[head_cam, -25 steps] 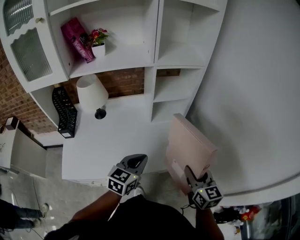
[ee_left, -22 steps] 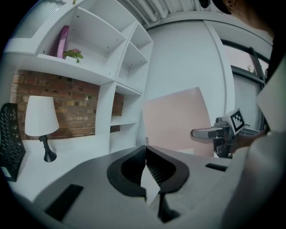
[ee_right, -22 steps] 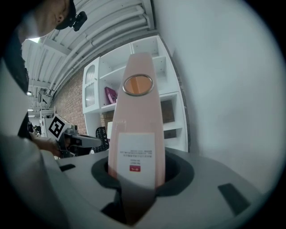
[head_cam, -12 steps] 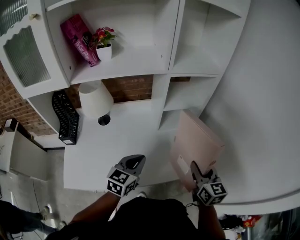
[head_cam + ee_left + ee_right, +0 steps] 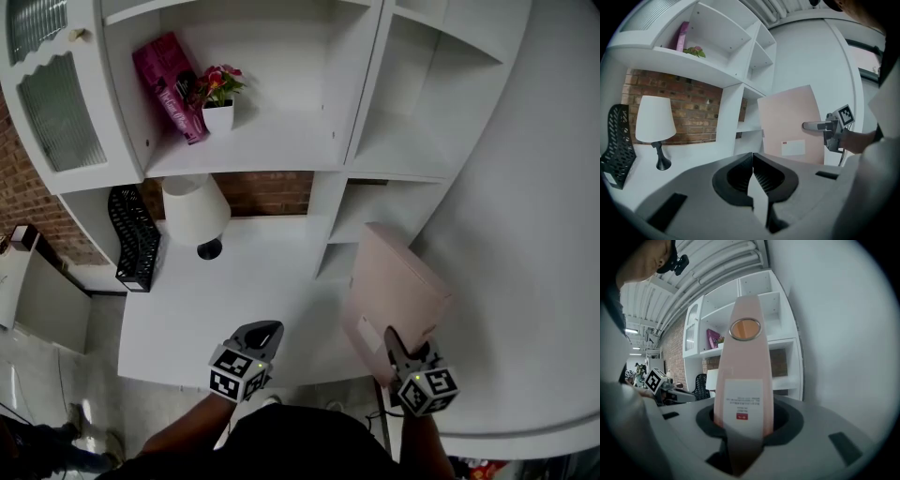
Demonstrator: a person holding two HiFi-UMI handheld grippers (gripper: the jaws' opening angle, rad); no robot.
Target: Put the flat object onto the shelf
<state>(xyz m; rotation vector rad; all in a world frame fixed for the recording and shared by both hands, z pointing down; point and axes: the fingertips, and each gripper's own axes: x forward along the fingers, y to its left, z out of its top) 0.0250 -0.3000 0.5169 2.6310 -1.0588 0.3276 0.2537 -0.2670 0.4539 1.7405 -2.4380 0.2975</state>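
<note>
Flat box (image 5: 394, 286) clamped between right gripper (image 5: 394, 343) fingers, left gripper (image 5: 752, 182) pinched together, seemingly empty

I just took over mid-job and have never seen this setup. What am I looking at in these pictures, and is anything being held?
There is no robot arm here. A person holds a hand-held gripper in each hand. The head view comes from a camera on the person's head, looking steeply down. The other two views come from cameras riding on each gripper, looking along its jaws.

The left gripper is shut and empty, above the white desk. The right gripper is shut on a flat pink folder, carried in front of the open shelf compartments.

On the desk stand a white lamp and a black mesh file holder. On the wide shelf above them sit a pink box and a small potted flower.
</note>
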